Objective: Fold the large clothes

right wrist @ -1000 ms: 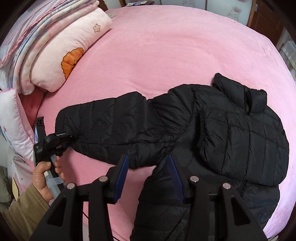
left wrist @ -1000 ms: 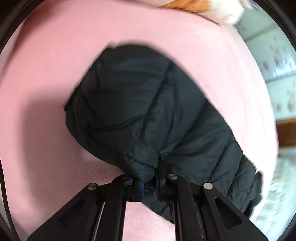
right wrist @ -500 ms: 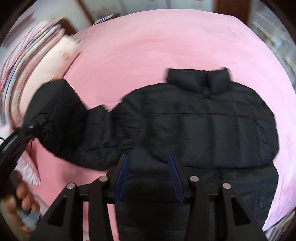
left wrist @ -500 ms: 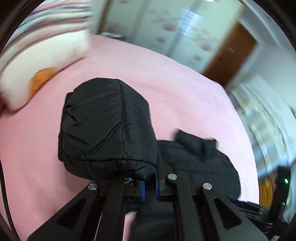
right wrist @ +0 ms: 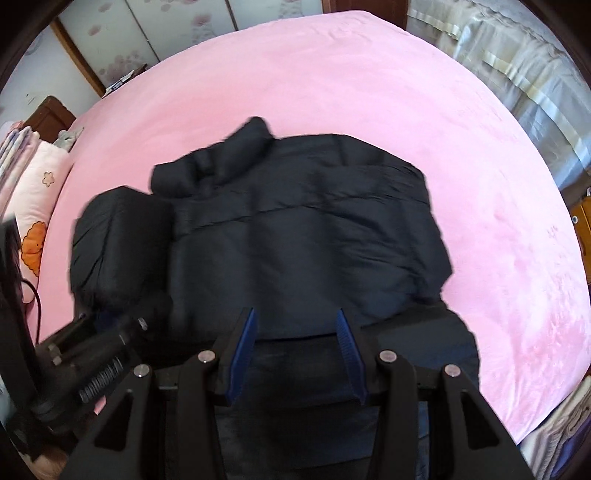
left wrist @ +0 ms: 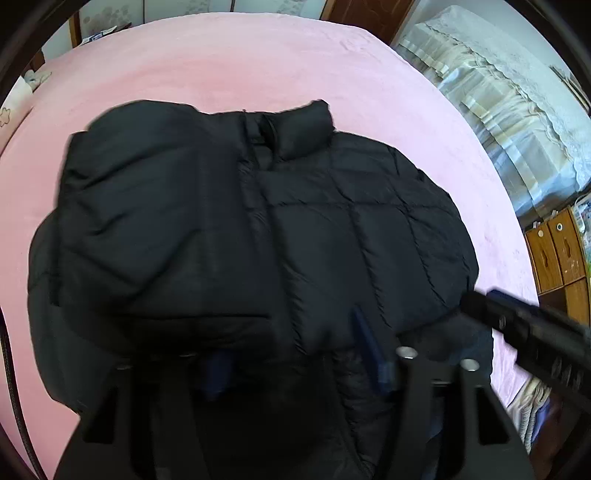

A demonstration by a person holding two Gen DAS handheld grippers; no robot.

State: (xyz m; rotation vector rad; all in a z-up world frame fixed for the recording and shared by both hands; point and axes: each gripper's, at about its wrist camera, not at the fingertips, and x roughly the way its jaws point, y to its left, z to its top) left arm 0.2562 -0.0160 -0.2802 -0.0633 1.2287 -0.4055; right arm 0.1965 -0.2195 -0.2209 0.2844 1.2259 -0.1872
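Observation:
A black puffer jacket (left wrist: 295, 229) lies on the pink bed (left wrist: 229, 62), collar pointing away, with both sleeves folded over its front. It also shows in the right wrist view (right wrist: 306, 236). My left gripper (left wrist: 291, 350) is open over the jacket's near left part, and the folded sleeve (left wrist: 147, 229) lies just beyond its jaws, free of them. My right gripper (right wrist: 297, 332) is open and empty above the jacket's lower middle. The left gripper also shows at the lower left of the right wrist view (right wrist: 110, 343).
A pink pillow with an orange print (right wrist: 33, 206) and folded bedding lie at the bed's left edge. Lace curtains (left wrist: 498, 92) and wooden drawers (left wrist: 557, 254) stand to the right of the bed. A wardrobe with flower print (right wrist: 166, 29) stands behind.
My left gripper carried the sleeve from the far left across onto the jacket's front and let go of it. Its jaws have opened. My right gripper stayed open over the jacket.

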